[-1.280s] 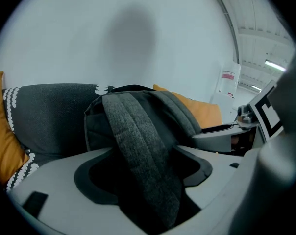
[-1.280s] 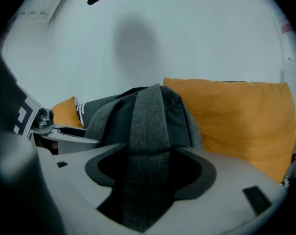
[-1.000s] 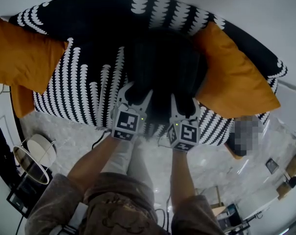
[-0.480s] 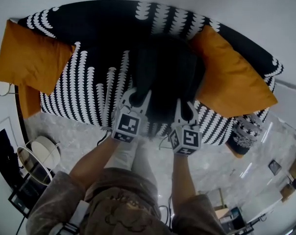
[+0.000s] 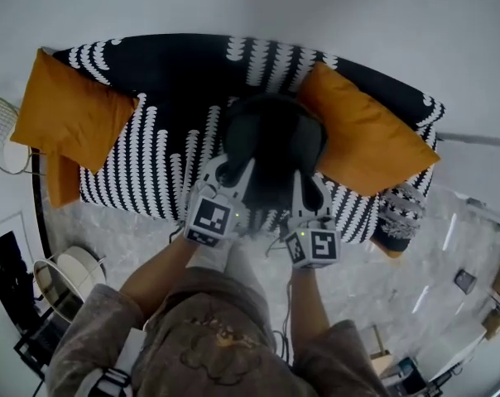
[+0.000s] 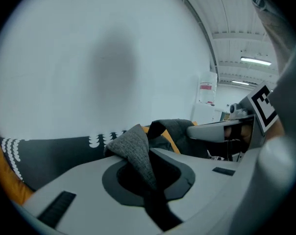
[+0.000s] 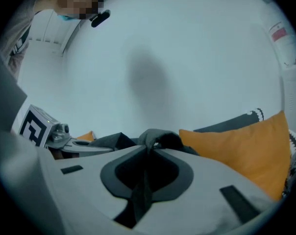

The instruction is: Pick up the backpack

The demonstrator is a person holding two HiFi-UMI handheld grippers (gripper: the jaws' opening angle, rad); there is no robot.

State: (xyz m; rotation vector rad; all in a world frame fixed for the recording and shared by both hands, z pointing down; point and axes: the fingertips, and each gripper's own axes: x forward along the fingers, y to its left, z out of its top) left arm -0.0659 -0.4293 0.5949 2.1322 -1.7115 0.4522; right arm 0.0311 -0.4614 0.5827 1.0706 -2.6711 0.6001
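Both sets of jaws have just been closing and are now sitting nearly together, each pinching a fold of backpack [image 5: 275, 139] fabric. L gripper [image 5: 233, 168] is clamping a grey woven flap. R gripper [image 5: 310, 180] is clamping a darker, strap-like fold. Both folds are showing right btwn the jaws in the gripper views.

Vs a sec ago the sofa [image 5: 151, 164] is looking smaller and further off in the head view, while grippers + backpack are keeping the same size. So the person is rising and the backpack is coming up w/ them. It's now hanging btwn the two grippers over the middle of the sofa seat, towards its front edge. Can't tell if its bottom is fully clear of the seat.

Judgement: grasp is done, lift is under way, and the task is getting close to finished if both pinches are holding. Grips are on thin fabric only, so slipping is the risk.

Around:
- Orange cushion [image 5: 72, 110] is leaning at the sofa's L end.
- 2nd orange cushion [image 5: 362, 139] is lying at the sofa's R side, just beside the backpack, maybe touching it.
- Grey patterned thing [image 5: 403, 213] is sitting at the sofa's R front corner, unclear what it is.
- Round side table [image 5: 72, 255] is standing on the floor [image 5: 126, 238] off the sofa's L front corner, well apart.

Nothing is blocking the way up; only the 2nd orange cushion is crowding the backpack.
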